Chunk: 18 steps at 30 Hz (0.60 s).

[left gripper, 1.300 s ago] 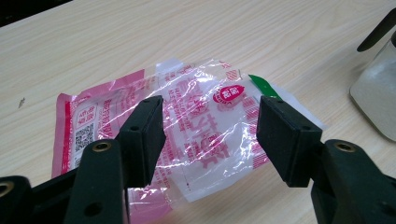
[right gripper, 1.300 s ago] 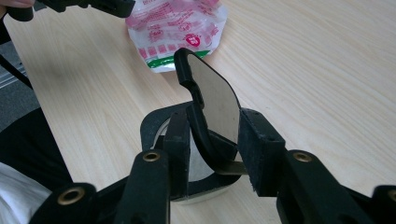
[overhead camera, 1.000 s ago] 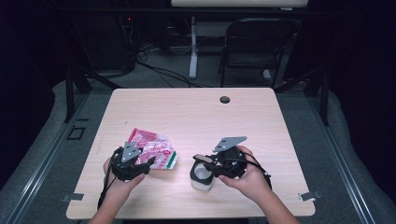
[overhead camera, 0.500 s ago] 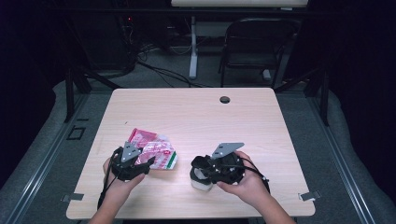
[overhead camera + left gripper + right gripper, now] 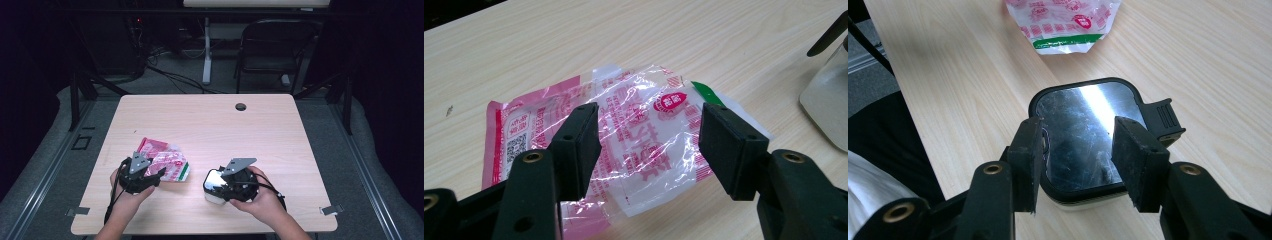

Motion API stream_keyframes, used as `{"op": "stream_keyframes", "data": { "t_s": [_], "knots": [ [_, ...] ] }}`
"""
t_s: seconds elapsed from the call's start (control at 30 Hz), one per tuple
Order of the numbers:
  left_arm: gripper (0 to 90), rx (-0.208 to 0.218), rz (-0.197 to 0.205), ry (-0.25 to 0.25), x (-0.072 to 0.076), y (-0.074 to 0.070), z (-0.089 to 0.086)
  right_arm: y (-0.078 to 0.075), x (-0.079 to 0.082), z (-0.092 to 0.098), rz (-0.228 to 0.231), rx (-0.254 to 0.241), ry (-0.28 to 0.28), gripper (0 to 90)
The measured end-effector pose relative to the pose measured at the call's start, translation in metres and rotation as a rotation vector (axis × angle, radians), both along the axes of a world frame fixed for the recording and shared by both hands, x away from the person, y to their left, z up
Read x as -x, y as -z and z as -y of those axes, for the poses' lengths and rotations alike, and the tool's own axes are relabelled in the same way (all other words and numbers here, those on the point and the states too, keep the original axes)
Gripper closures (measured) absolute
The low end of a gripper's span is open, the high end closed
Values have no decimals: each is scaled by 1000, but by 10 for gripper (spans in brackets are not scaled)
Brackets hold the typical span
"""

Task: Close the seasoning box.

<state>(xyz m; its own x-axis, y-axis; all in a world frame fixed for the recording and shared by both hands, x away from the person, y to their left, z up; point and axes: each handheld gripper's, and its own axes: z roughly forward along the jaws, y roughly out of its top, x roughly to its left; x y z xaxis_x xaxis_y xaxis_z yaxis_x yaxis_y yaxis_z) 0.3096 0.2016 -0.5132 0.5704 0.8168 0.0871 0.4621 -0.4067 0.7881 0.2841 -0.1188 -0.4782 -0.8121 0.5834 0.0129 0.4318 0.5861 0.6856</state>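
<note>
Hovering step: right tongs (image 5: pixel 1075 165) are standing wide above the lidded container (image 5: pixel 1088 135), gripping nothing, jaws having just been opening.
Left tongs (image 5: pixel 649 145): spread over the pink wrapper (image 5: pixel 624 130), left of the container on the worktop (image 5: pixel 280 130).
Next move: lowering, then closing on the lid.
Unclear: container contents.

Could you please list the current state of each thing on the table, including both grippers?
Pink plastic packet: lying flat on the table, crinkled, not gripped.
Lidded container: standing upright, shiny lid shut, its tab pointing sideways.
Left gripper: open, jaws hovering over the packet.
Right gripper: open, jaws just widened, poised above the container's lid without clamping it.
</note>
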Motion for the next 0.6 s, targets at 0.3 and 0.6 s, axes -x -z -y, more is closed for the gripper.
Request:
{"op": "stream_keyframes", "data": {
  "t_s": [0.3,0.6],
  "knots": [
    [416,1,-3,1,0,1,1,1,0,0,-3,-5,0,552],
    [416,-3,-5,-1,-1,2,0,3,-2,3,-7,-24,18,546]
  ]
}}
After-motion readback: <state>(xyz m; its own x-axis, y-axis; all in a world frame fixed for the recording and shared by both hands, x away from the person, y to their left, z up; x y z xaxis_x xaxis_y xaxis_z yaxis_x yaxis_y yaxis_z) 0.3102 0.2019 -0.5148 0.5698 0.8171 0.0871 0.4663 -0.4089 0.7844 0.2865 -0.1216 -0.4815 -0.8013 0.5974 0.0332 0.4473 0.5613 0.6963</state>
